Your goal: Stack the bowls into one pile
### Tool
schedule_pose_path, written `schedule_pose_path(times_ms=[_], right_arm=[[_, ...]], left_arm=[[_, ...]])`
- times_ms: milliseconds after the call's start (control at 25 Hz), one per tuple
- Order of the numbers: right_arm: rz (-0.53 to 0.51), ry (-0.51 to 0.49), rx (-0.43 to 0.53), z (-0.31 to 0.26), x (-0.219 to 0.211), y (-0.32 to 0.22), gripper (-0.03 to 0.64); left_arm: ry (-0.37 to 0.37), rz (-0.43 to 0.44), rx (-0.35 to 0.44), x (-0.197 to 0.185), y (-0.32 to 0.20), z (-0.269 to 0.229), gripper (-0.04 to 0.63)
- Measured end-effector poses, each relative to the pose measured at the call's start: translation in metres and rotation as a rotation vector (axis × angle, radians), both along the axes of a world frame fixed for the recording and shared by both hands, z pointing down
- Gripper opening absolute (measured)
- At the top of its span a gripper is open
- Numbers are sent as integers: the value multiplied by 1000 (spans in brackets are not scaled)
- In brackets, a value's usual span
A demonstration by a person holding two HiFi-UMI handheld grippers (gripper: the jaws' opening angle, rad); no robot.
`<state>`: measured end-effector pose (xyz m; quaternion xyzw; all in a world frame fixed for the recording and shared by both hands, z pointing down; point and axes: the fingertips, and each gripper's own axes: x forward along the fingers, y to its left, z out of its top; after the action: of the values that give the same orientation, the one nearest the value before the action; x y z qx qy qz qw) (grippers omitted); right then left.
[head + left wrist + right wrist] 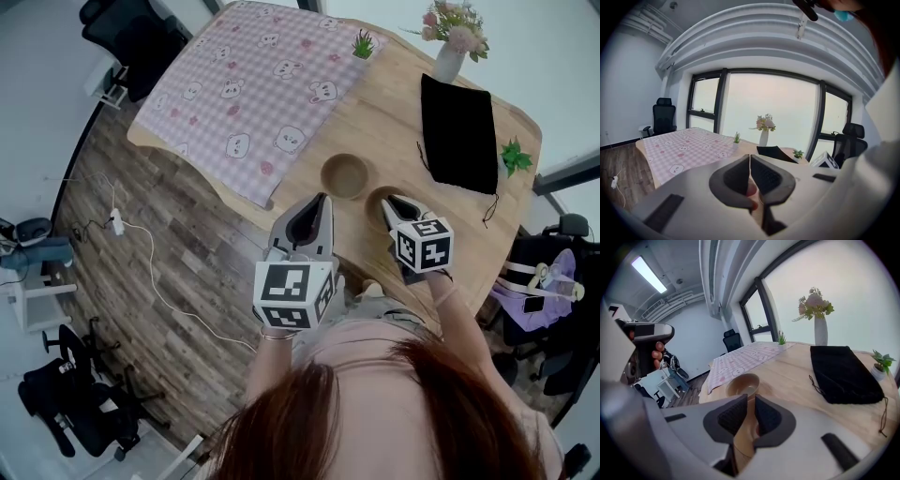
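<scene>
Two brown wooden bowls are on the wooden table point(394, 112). One bowl point(345, 175) stands free near the table's front edge and also shows ahead of the jaws as the far bowl point(743, 384). The second bowl point(379, 199) is partly hidden under my right gripper point(394, 202). That right gripper point(750, 403) is shut on this bowl's wall point(745, 439), which runs down between the pads. My left gripper point(321, 199) hovers just in front of the free bowl. The left gripper point(749, 160) is shut with nothing between its pads.
A pink checked cloth point(253, 84) covers the table's left half. A black pouch point(459, 131) lies at the right, with a flower vase point(448, 58) behind it and two small potted plants point(364, 45) point(514, 156). Office chairs and a cable are on the floor.
</scene>
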<state>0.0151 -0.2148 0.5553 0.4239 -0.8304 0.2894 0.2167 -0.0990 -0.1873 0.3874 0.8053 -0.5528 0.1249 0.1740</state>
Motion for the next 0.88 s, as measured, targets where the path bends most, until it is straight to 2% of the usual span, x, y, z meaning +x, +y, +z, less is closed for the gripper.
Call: schedule_pose_path(times_ms=[600,880], right_arm=[[70,-14,-42,10,-56,-2,55],[134,-38,-87,21,-76,0,63]], left_arm=[[6,126,-18,-38,-25,10,12],[7,204,-27,-46,-38,16,12]])
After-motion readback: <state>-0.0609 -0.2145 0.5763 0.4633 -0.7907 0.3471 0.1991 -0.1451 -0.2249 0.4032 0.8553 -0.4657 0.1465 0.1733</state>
